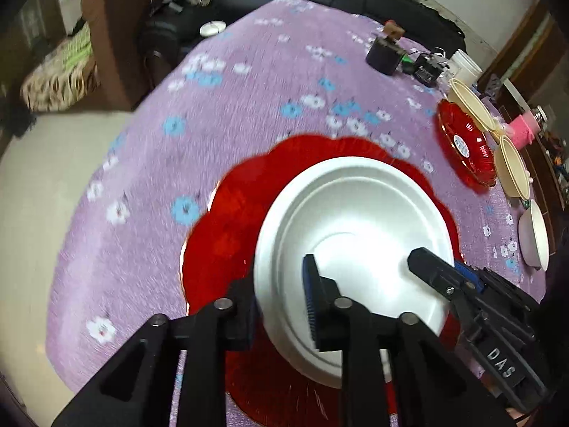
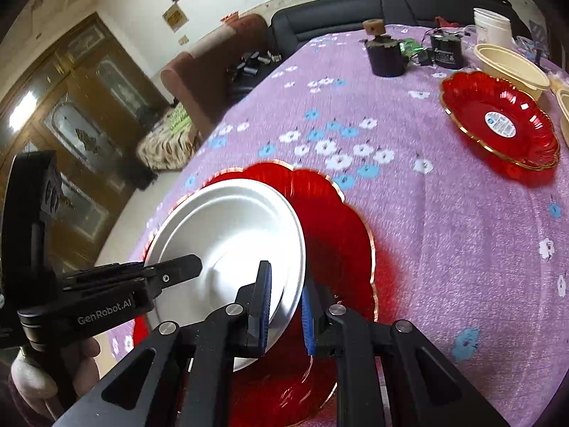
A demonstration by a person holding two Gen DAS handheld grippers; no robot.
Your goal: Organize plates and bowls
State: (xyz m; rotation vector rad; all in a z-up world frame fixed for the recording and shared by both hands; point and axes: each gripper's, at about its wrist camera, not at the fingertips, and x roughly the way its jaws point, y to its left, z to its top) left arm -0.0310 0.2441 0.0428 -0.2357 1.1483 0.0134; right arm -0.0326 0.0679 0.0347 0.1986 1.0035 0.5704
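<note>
Clearly the white plate is the thing being handled: round, smooth and glossy, with a raised rim, a shallow well and a bright glare at its centre. It sits tilted over a large red plate, translucent with a scalloped, gold-trimmed edge, which lies on the purple flowered tablecloth.

From the left wrist view, the left gripper has its two blue-padded fingers spread about the near rim of the white plate, one outside the edge and one over the well; whether the pads press it I cannot tell. From the right wrist view, the right gripper stands narrowly parted across the plate's opposite rim, the edge passing between its pads; a firm grip cannot be confirmed.

Further along the table a second red plate bears a round label, just beside cream bowls. A white tub and dark electronic parts stand near the far edge.
</note>
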